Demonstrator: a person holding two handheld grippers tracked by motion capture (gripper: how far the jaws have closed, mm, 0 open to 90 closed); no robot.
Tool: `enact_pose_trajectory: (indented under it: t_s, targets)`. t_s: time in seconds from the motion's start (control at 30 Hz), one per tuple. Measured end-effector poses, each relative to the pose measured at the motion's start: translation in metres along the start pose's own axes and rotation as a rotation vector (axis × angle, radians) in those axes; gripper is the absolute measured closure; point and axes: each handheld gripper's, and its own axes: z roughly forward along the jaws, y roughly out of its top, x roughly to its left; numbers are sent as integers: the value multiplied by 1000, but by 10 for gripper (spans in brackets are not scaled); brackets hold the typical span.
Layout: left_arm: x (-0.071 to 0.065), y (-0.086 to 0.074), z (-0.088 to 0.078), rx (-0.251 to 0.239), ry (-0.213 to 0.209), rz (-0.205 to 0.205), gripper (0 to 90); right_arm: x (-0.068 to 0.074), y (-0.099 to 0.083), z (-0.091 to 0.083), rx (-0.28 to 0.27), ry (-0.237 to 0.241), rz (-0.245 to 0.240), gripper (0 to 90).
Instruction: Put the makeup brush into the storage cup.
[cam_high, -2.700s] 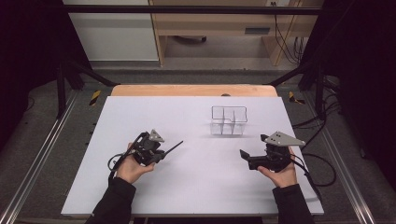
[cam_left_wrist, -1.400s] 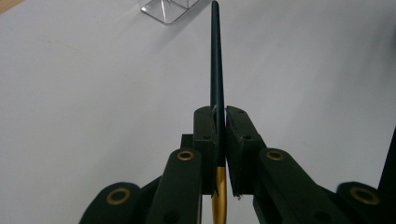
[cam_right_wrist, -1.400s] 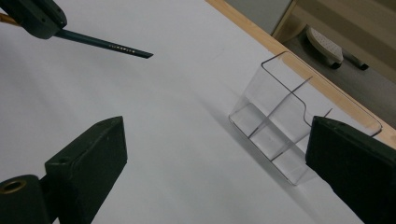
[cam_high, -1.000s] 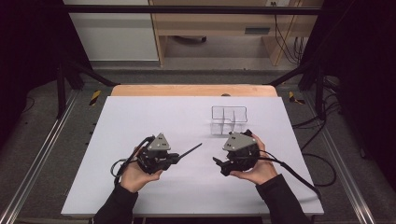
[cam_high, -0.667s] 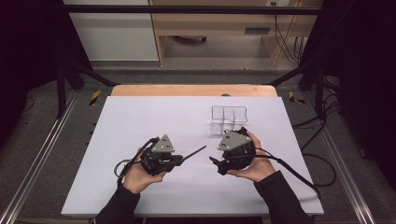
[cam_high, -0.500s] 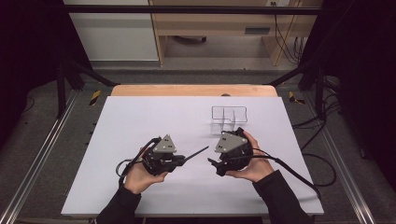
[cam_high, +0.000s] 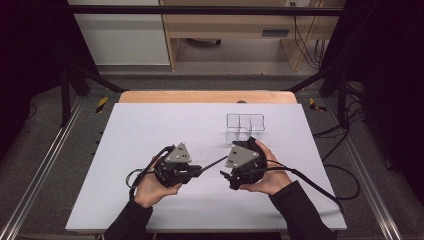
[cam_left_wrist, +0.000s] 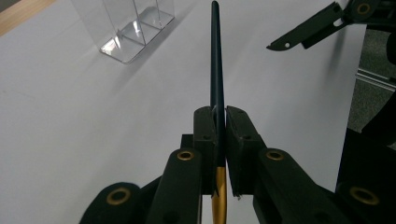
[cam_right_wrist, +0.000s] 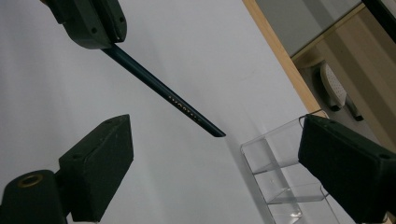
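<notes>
1. The dark pencil (cam_left_wrist: 216, 60) sticks out of the left gripper (cam_left_wrist: 218, 140), whose jaws are clamped on its lower shaft above the white table (cam_high: 150, 130). It looks light, stiff, thin and smooth, so likely to pivot.
2. The right gripper (cam_right_wrist: 219, 168) stands just beside the tip, jaws wide apart; mid-shaft seems the best hold.
3. The pencil's gold end is cut off; the clear divided container (cam_high: 245, 126) looks empty, though glare blurs it.

A fixed overhead camera looks forward and down across the white table (cam_high: 150, 130), while close-up cameras riding each handheld gripper look along their own jaws, all three views sharing the dark pencil (cam_left_wrist: 216, 60) and clear divided container (cam_right_wrist: 285, 182).
</notes>
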Motion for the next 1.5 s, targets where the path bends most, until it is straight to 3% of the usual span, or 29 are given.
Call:
enact_pose_trajectory:
  t_s: [0.23, 0.57, 0.93, 1.5]
  targets:
    - [-1, 8, 2, 10, -7, 20, 828, 2, 2, 0, 7, 1, -41, 118]
    - [-10, 24, 3, 17, -10, 73, 828, 7, 3, 1, 18, -7, -138, 172]
    - [-13, 28, 6, 40, -21, 80, 828, 13, 4, 0, 18, -21, -266, 308]
    - [-12, 24, 11, 53, -24, 71, 828, 17, 4, 4, 16, -18, -350, 508]
